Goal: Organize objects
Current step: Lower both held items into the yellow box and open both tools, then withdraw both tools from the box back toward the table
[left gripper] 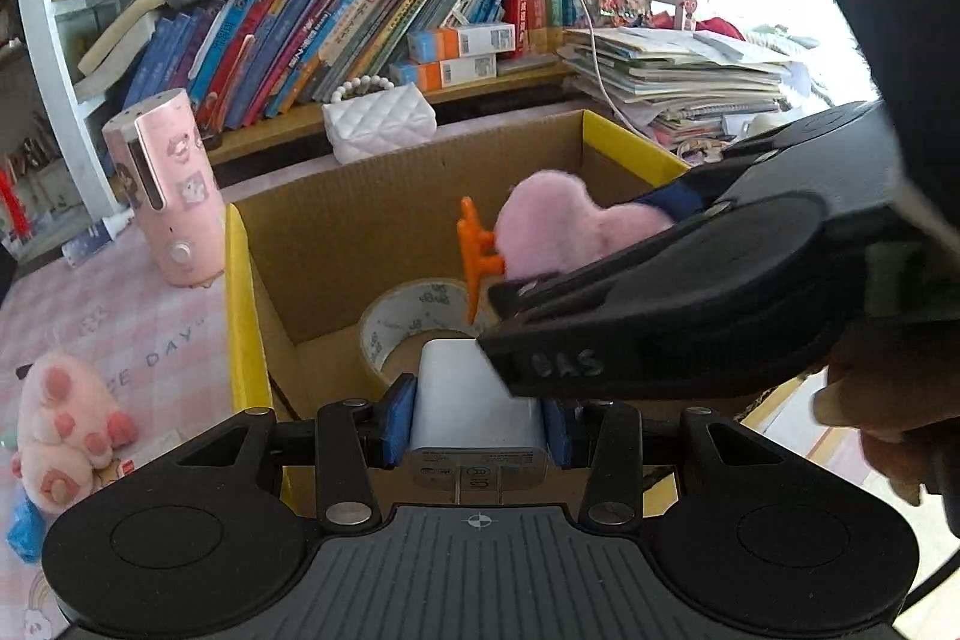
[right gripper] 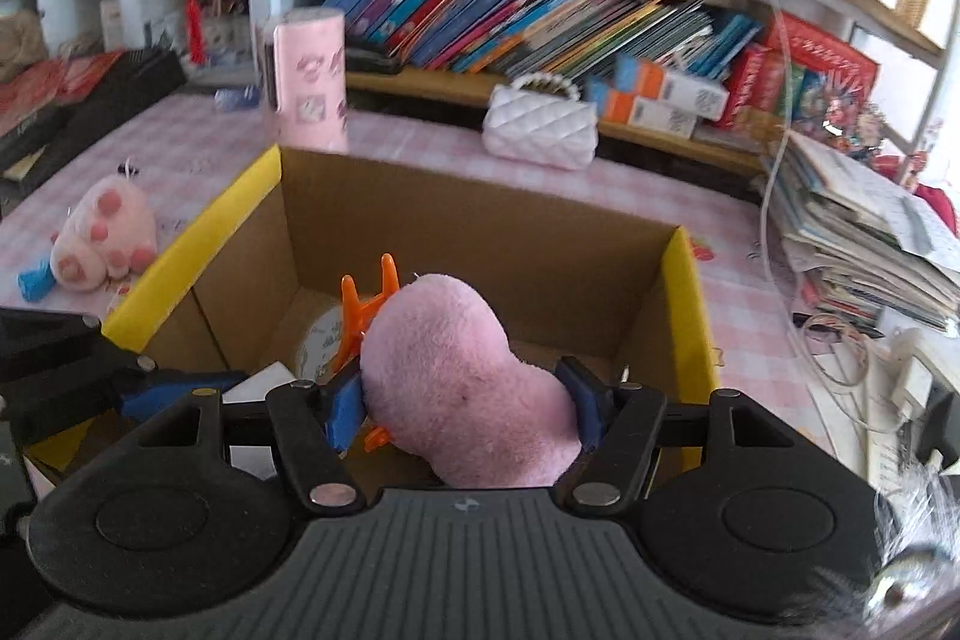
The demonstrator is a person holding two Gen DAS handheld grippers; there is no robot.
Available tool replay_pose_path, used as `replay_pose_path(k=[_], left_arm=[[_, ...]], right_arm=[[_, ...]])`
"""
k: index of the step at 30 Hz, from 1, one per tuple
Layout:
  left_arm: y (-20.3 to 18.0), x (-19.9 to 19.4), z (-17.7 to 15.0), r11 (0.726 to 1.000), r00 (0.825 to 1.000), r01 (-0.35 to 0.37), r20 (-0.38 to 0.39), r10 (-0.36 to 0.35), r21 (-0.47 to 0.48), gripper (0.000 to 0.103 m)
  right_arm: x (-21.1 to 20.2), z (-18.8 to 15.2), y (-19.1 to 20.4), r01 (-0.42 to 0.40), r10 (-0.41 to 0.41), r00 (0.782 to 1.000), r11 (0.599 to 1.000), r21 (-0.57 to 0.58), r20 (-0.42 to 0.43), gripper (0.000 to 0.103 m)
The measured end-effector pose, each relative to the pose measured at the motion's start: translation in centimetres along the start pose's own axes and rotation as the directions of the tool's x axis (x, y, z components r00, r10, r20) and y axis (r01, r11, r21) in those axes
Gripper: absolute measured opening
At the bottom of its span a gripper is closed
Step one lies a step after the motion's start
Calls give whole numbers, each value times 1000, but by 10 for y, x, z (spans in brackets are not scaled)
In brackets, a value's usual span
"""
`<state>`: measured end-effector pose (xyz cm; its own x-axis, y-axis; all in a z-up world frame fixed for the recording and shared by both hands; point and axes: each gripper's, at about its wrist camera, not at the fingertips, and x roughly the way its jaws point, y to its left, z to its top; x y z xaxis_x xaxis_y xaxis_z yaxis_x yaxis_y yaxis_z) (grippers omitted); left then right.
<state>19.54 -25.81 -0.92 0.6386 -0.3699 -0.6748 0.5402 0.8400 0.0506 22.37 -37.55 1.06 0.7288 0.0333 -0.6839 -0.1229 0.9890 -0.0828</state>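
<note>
Both tongs were clenched on cargo over the box [right gripper: 684,274]: the left gripper [left gripper: 477,427] pinched a white charger [left gripper: 474,400] between its blue pads [left gripper: 401,427], and the right gripper [right gripper: 468,409] squeezed a pink plush [right gripper: 462,370] with an orange clip [right gripper: 366,307] poking out at its far end. Seen from the left wrist, the right gripper [left gripper: 606,250] crossed in from the right, just above and beyond the charger, so the two tools sat close together over the near part of the opening. Inside the box, a tape roll [left gripper: 414,322] lay on the floor toward the far left. Outside it, on the pink checked cloth [right gripper: 630,196], a pink-pawed toy [right gripper: 102,238] lay to the left, a pink cylinder [right gripper: 312,82] stood beyond the far-left corner, and a white purse [right gripper: 540,124] sat at the far side below the books [right gripper: 510,16]. To finish the drop well, I would judge it best to lower one item at a time, keeping the grippers from knocking each other, aim each load at bare cardboard clear of the tape roll and the yellow-edged walls, and release low, since the charger is hard and could bounce, while the plush would likely settle softly wherever it lands.
</note>
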Motion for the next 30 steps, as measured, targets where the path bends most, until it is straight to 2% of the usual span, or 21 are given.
replay_pose_path(k=[7, 12, 14, 15, 16, 17, 20, 24, 30], left_arm=[[-3, -2, -2, 1000, 1000, -5, 5, 5, 6, 42], [-4, -4, -2, 1000, 1000, -18, 14, 18, -2, 42], [-3, -7, -2, 1000, 1000, -16, 18, 17, -9, 44], [-2, -9, -2, 1000, 1000, -17, 24, 17, -14, 49], [-2, -11, -2, 1000, 999, -20, 33, 20, -19, 57], [-1, -15, -2, 1000, 999, -17, 46, 18, -22, 60], [-3, -26, -2, 1000, 996, -16, 87, 18, -25, 62], [-3, -43, -3, 999, 991, -25, 127, 29, -33, 74], [-5, -74, -9, 999, 982, -7, 186, 15, -42, 77]], right_arm=[[18, -4, -3, -66, 68, 993, 998, 23, -92, 63], [22, -5, -5, -84, 91, 990, 995, 60, -108, 64], [22, -5, -5, -84, 91, 990, 994, 64, -109, 64], [21, -5, -5, -81, 88, 990, 995, 66, -107, 64], [20, -4, -5, -79, 86, 991, 994, 70, -102, 65], [18, -4, -6, -79, 86, 992, 994, 77, -91, 65], [6, -5, -8, -89, 94, 994, 990, 109, -46, 68], [-17, -7, -11, -71, 68, 997, 987, 147, 23, 71], [-51, -16, -8, -12, -4, 996, 985, 171, 94, 76]])
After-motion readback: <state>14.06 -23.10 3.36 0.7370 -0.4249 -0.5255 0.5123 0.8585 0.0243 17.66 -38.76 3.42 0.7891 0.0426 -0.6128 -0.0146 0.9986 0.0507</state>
